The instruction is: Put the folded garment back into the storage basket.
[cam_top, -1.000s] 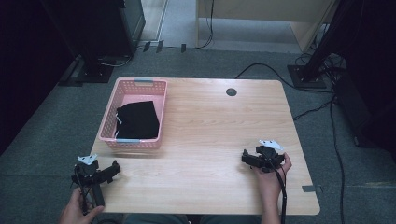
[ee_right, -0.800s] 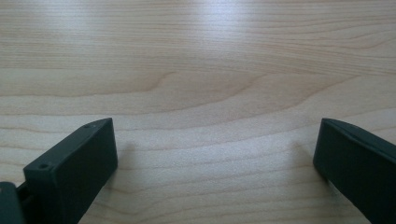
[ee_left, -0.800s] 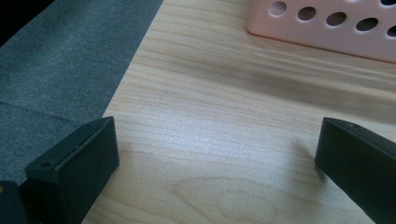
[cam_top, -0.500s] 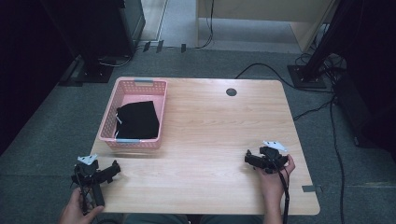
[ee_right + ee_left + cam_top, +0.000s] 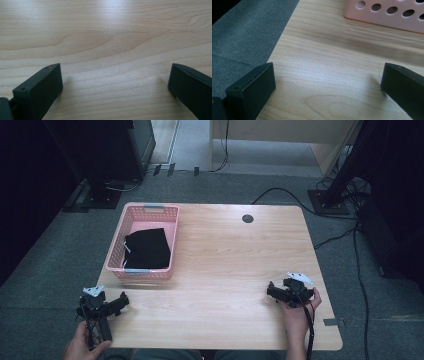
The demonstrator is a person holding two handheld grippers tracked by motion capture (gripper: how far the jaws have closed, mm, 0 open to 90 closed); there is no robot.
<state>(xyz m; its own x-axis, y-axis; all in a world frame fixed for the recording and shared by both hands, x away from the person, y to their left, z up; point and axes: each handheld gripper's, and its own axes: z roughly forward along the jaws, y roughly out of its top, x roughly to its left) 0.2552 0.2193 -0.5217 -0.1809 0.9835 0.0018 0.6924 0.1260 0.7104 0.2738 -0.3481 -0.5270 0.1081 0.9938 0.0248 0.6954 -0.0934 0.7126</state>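
A pink perforated basket stands at the table's left side with a black folded cloth lying inside it. My left gripper rests low at the table's front left corner, open, jaws spread wide with nothing between them. In the left gripper view the basket's wall is just ahead to the right, and my left gripper hovers over bare wood. My right gripper sits near the front right of the table, open and empty. In the right gripper view my right gripper has wood grain between its jaws.
The wooden table has a dark round grommet near its far edge. Grey carpet lies past the table's left edge. Cables and stand bases sit on the floor behind the table.
The right gripper has drifted slightly down and toward the front edge of the table. The left gripper has stayed in place.
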